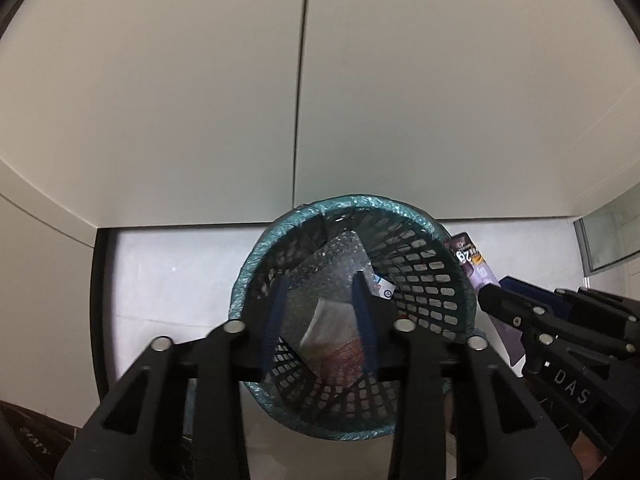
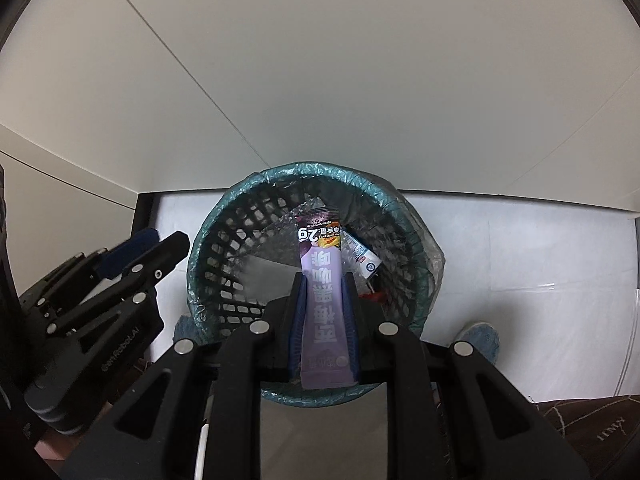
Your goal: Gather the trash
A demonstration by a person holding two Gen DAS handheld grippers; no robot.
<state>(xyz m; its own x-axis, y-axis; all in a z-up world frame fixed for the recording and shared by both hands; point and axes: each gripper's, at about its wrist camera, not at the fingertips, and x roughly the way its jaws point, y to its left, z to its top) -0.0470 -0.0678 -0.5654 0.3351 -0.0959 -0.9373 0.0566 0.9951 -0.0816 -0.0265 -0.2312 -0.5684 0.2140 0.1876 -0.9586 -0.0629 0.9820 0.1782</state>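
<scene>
A black mesh basket (image 1: 424, 280) with a teal liner stands on the white floor against the wall. Inside it lie bubble wrap (image 1: 336, 264), a white and red wrapper (image 1: 332, 332) and a small white packet (image 2: 366, 260). My left gripper (image 1: 320, 304) hangs open over the basket's mouth, and its blue pads press on nothing. My right gripper (image 2: 323, 280) is shut on a purple sachet (image 2: 322, 280), upright over the basket (image 2: 208, 240). In the left wrist view the right gripper (image 1: 500, 300) and the sachet (image 1: 476, 264) sit at the basket's right rim. The left gripper (image 2: 160, 240) shows at the left.
Pale wall panels (image 1: 200, 100) rise behind the basket, with a dark vertical edge (image 1: 102, 300) at the left. A glass pane (image 1: 608, 232) stands at the far right. A round blue thing (image 2: 480, 336) lies right of the basket, and dark patterned fabric (image 2: 580, 428) lies near it.
</scene>
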